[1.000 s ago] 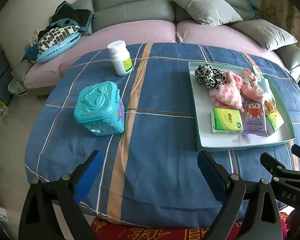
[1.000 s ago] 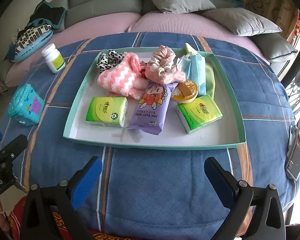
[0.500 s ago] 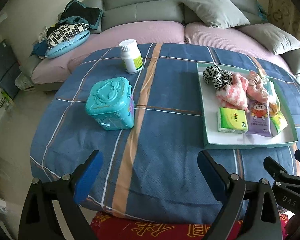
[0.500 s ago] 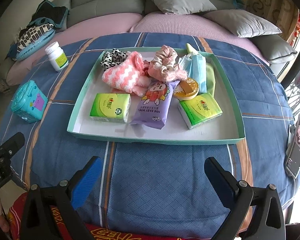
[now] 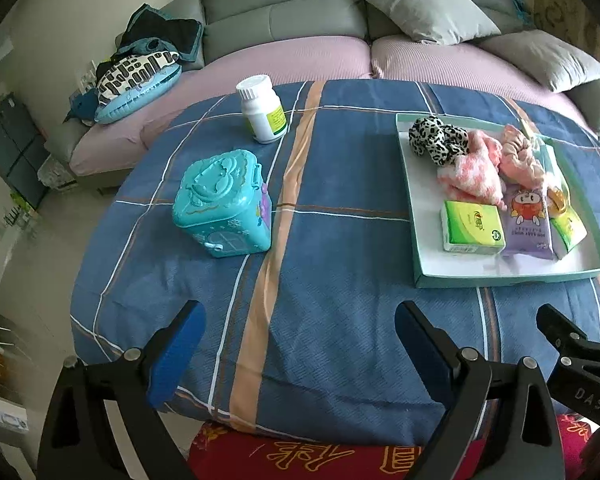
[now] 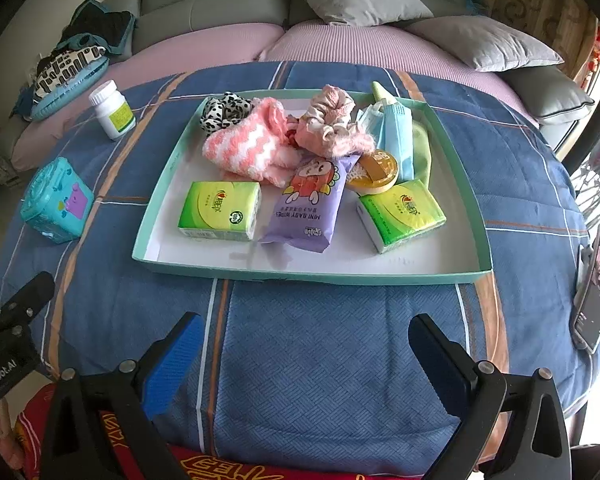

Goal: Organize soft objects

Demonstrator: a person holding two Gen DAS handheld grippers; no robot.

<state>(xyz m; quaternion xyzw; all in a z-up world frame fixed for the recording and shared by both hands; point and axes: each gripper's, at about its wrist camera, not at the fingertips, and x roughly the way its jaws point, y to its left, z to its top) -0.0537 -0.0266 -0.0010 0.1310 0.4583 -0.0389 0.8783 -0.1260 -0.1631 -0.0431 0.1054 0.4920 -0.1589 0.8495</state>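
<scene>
A teal-rimmed white tray (image 6: 439, 272) (image 5: 507, 278) lies on the blue plaid table. In it are a spotted scrunchie (image 6: 224, 110) (image 5: 435, 138), a pink-and-white fuzzy sock (image 6: 246, 148) (image 5: 469, 174), a pink scrunchie (image 6: 329, 122), two green tissue packs (image 6: 220, 210) (image 6: 401, 210), a purple wipes pack (image 6: 309, 204), a round tin (image 6: 373, 172) and a blue tube (image 6: 397, 136). My right gripper (image 6: 303, 354) is open above the near table edge, short of the tray. My left gripper (image 5: 298, 348) is open, empty, left of the tray.
A teal toy case (image 5: 224, 204) (image 6: 56, 202) and a white pill bottle (image 5: 262, 110) (image 6: 112, 110) stand on the table's left half. A phone (image 6: 593, 290) lies at the right edge. A grey sofa (image 5: 284, 16) with cushions sits behind.
Both grippers have drawn back and up from the table, so the tray and case look smaller and farther. The left view has swung left. Both stay open and empty.
</scene>
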